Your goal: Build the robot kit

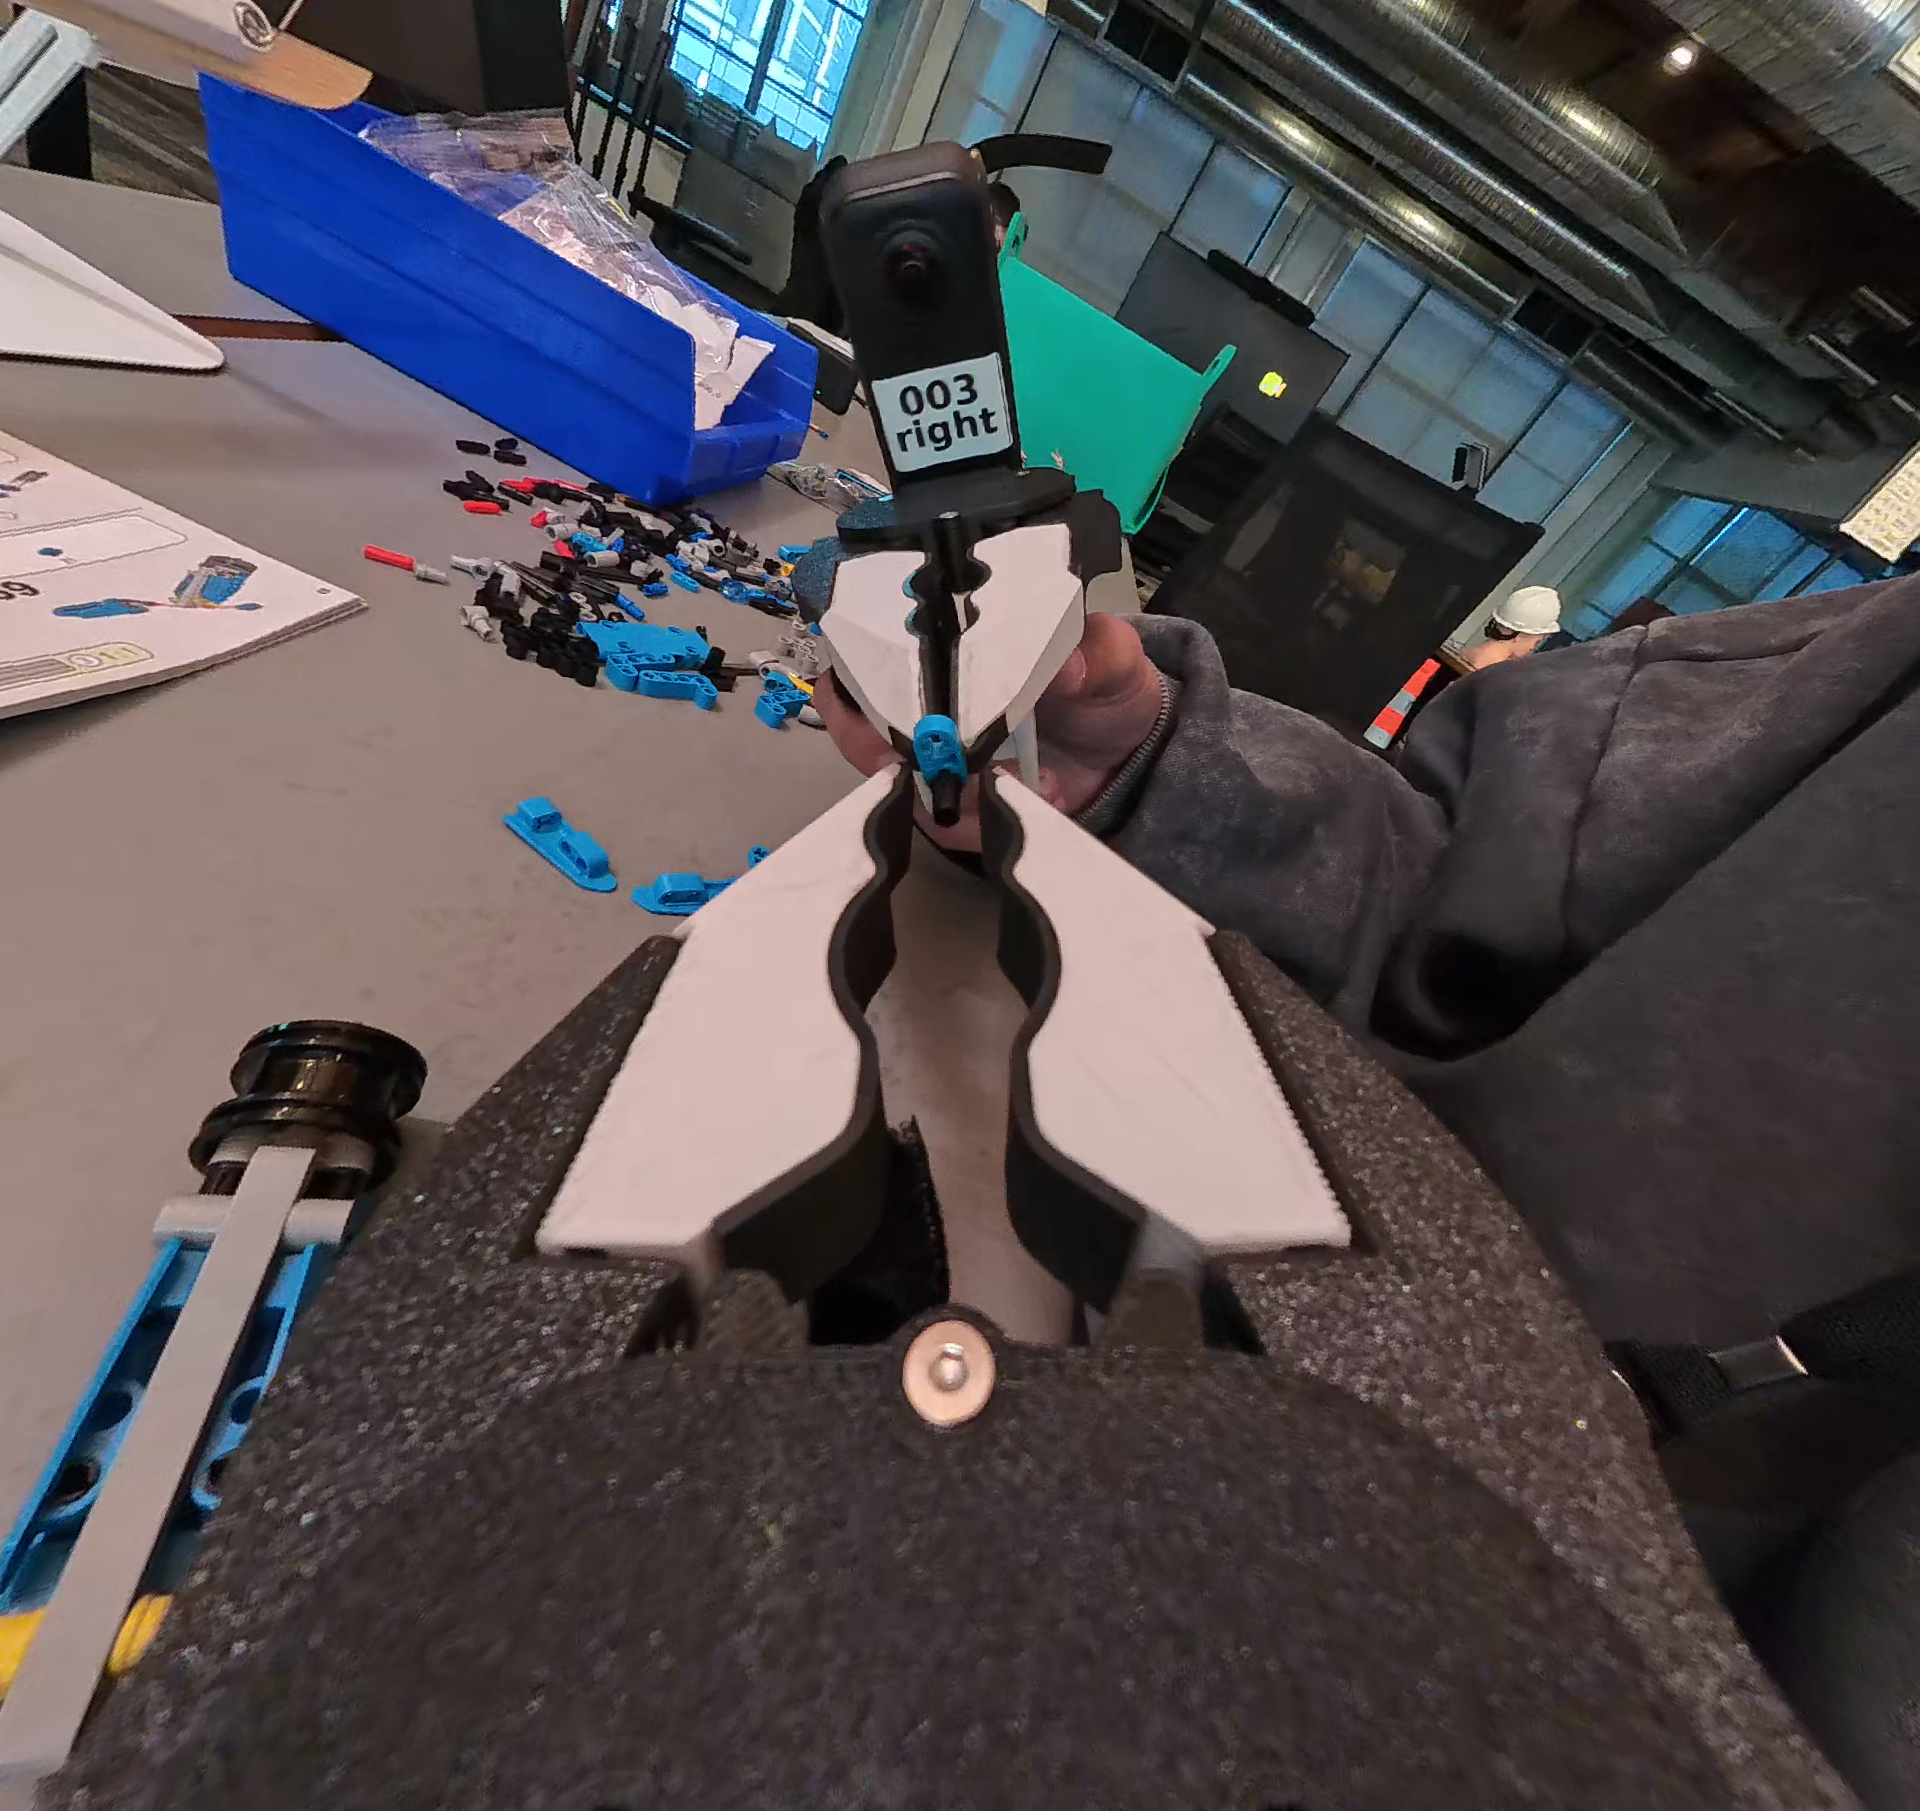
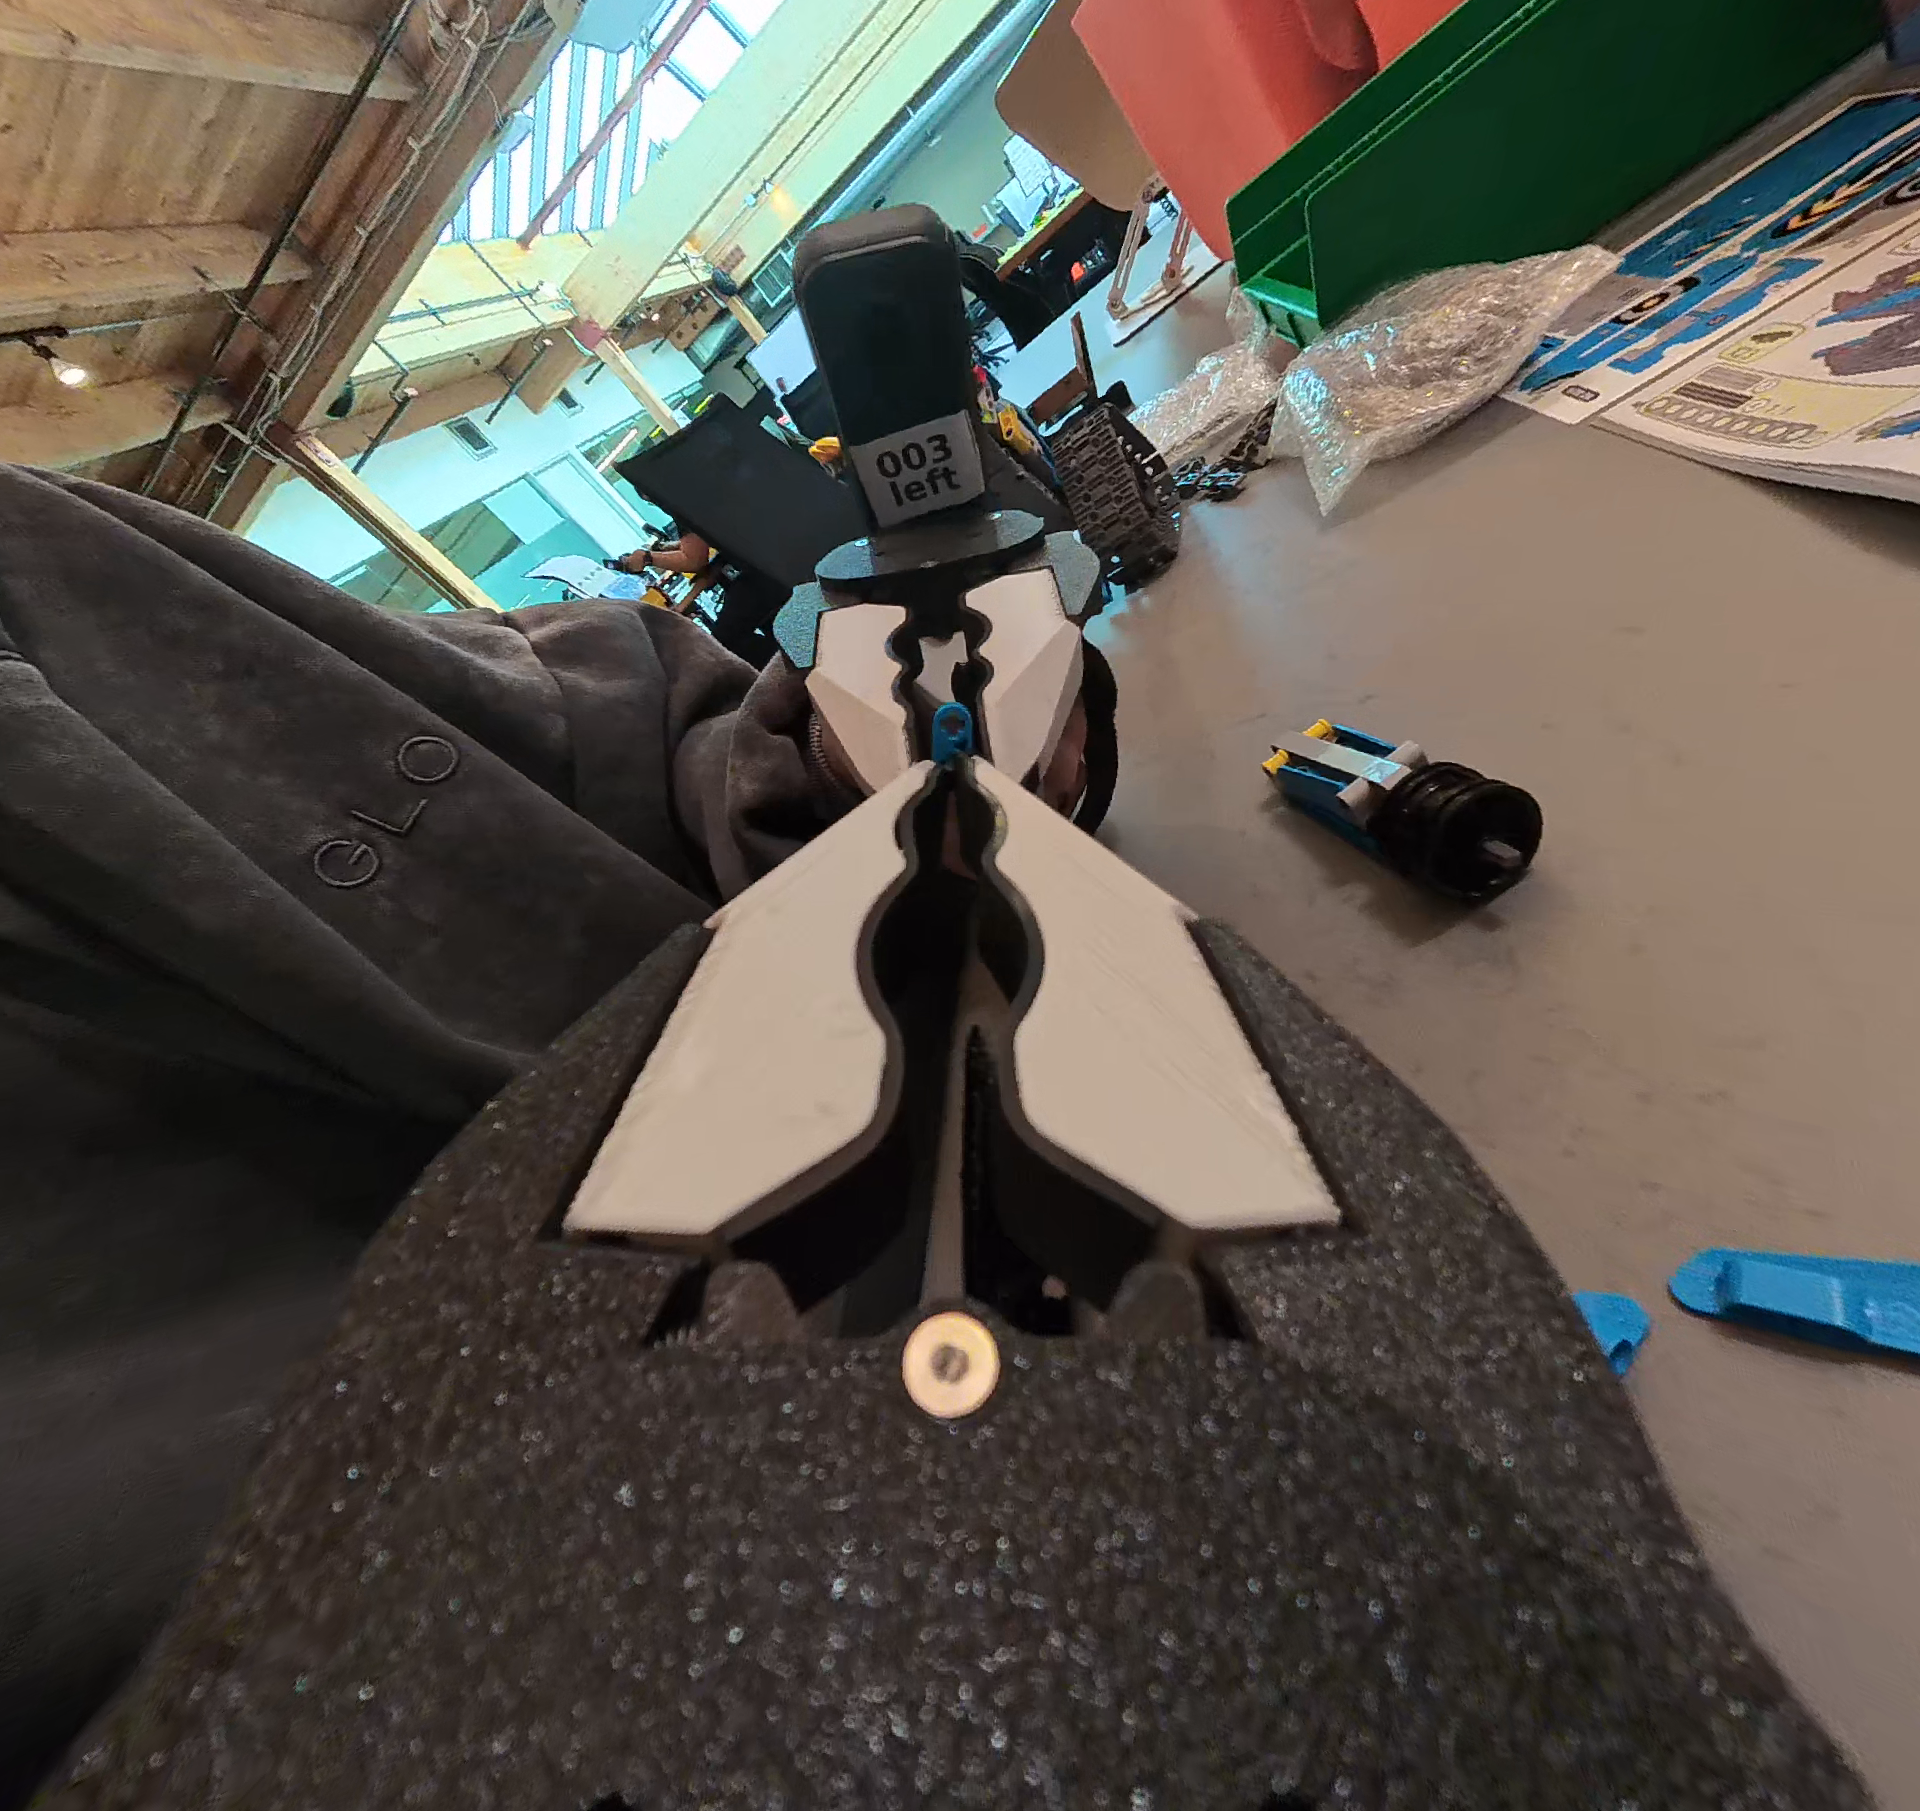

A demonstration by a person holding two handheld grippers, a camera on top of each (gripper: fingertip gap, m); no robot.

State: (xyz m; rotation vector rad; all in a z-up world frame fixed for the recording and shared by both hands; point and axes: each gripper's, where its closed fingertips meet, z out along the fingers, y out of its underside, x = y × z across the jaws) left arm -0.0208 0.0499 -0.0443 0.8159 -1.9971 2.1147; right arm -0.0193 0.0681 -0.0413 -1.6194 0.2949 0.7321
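Above grey table [image 1: 312, 930], right hand-held gripper [image 1: 940, 759] (nearly closed) pinches blue connector [image 1: 938, 745].

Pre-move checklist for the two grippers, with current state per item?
1. Right gripper shut on the blue connector: ok.
2. Left gripper jaws apart: ok.
3. Connector lined up with the left gap: ok.
4. Left fingers touching the connector: cannot tell.
5. Wheel assembly lies on the table, apart from both grippers: ok.

R gripper [image 1: 940, 759] pinches blue connector [image 1: 938, 745]; L gripper [image 1: 943, 795] fingers apart, just beside.
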